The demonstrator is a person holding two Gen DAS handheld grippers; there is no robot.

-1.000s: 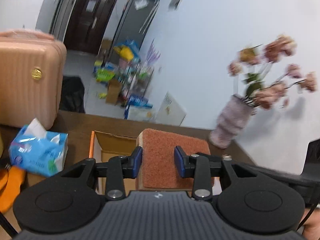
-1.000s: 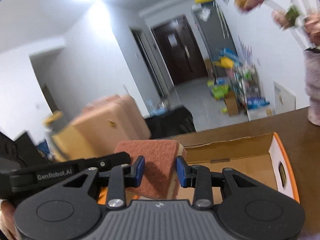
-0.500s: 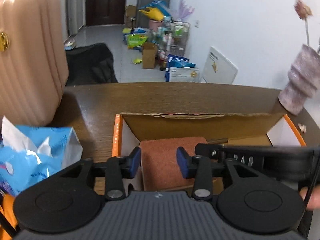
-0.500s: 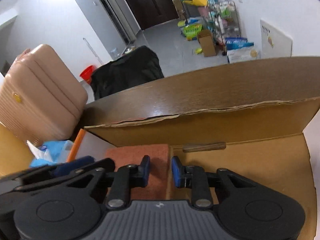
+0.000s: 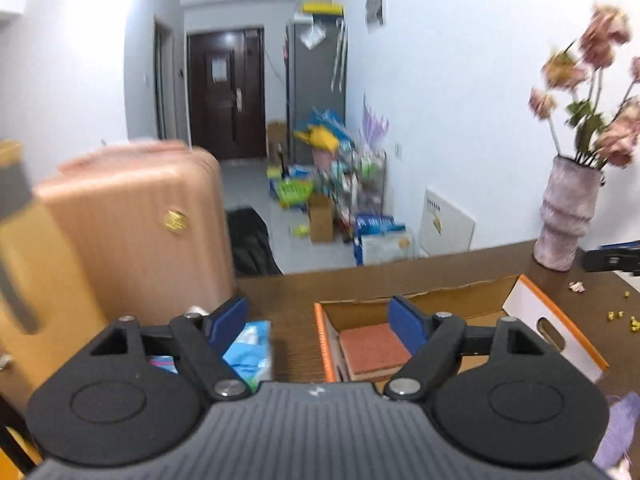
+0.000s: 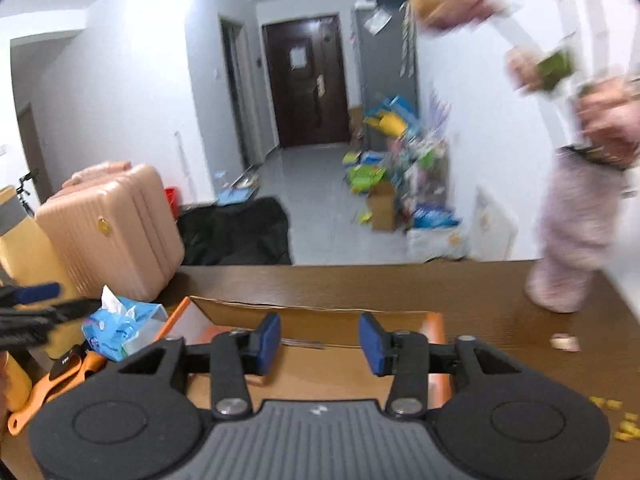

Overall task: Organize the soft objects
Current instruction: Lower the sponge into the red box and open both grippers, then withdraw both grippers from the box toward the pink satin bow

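A rust-red scouring sponge lies flat in the left end of an open cardboard box with an orange rim. My left gripper hovers above and in front of the box, its jaws opening wide with nothing between them. My right gripper hangs over the same box, jaws also opening and empty. In the right wrist view the sponge is almost wholly hidden behind my left finger. Each gripper shows at the edge of the other's view.
A blue tissue pack sits on the brown table left of the box, beside a pink suitcase. A vase of flowers stands at the table's far right. An orange tool and yellow crumbs lie near the front.
Both grippers carried the sponge down into the box, let go of it and pulled back up. Both sets of jaws have opened, the left wider.
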